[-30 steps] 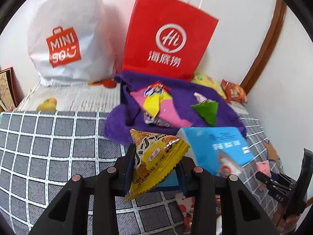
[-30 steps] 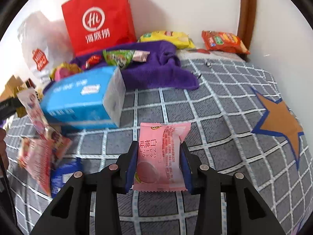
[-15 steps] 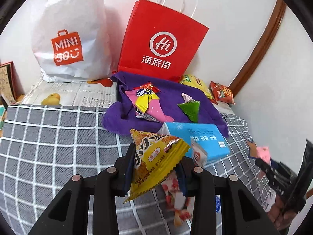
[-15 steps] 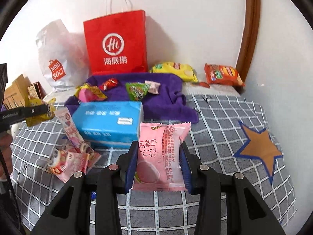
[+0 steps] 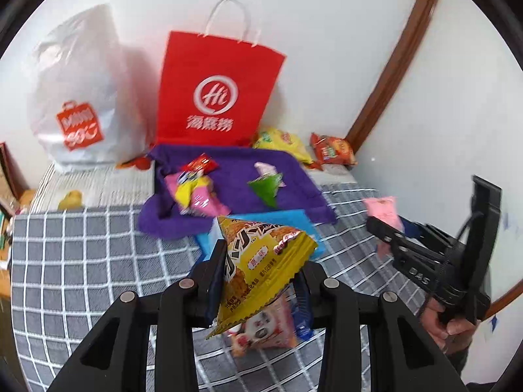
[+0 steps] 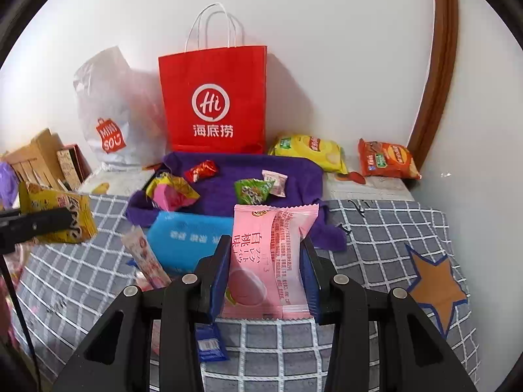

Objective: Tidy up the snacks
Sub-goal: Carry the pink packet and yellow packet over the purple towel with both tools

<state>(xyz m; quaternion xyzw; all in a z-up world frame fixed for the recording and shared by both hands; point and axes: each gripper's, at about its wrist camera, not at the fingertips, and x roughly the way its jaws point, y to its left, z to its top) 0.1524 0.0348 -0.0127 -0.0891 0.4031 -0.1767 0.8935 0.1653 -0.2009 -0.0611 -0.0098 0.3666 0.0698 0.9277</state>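
Left to right along the back wall: white plastic bag, red paper bag, yellow chip bag and orange snack bag by the wooden door frame, with the purple towel of loose sweets in front. Left gripper, clamped on a yellow snack packet, hangs above the checked grey cover; blue box lies mid-bed. Right gripper is closed on a pink peach-cake packet; bare checked cover with an orange star patch extends rightward to the wall.
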